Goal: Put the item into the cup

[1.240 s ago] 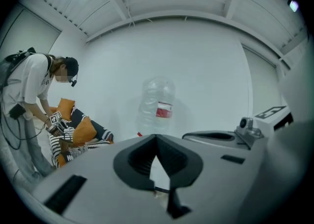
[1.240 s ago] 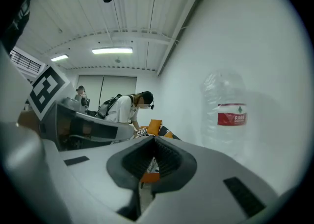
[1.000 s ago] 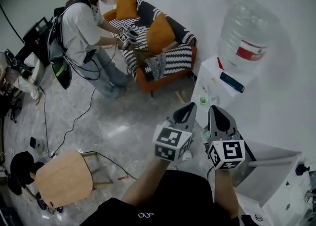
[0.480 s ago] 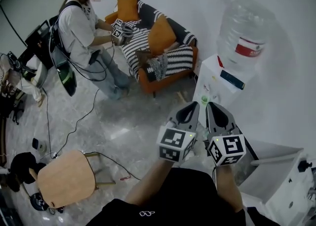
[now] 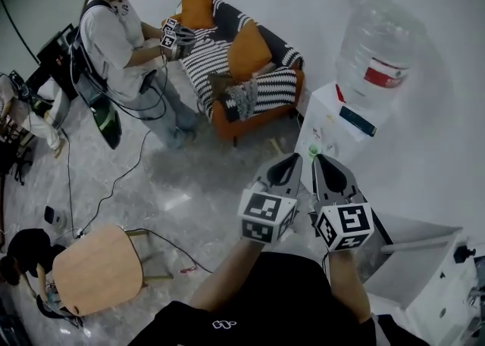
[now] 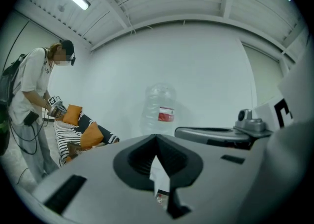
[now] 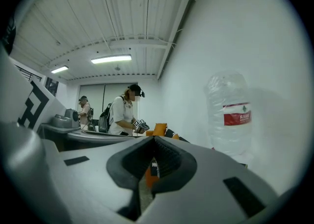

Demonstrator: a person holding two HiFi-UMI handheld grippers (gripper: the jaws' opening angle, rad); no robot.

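A small green cup stands on the front ledge of the white water dispenser, just past my two gripper tips. In the head view my left gripper and right gripper are held side by side, both pointing at the dispenser. The left gripper has its jaws closed tip to tip with nothing between them. My right gripper is likewise shut and empty. I cannot make out any item for the cup. The big clear water bottle sits on top of the dispenser.
An orange sofa with striped cushions stands at the back. Another person holding grippers stands beside it. A round wooden stool and loose cables are on the floor at left. A white cabinet is at lower right.
My two grippers have stayed almost in place, with the tips drawn slightly closer together. The person at the back has straightened up and stepped left, away from the sofa.
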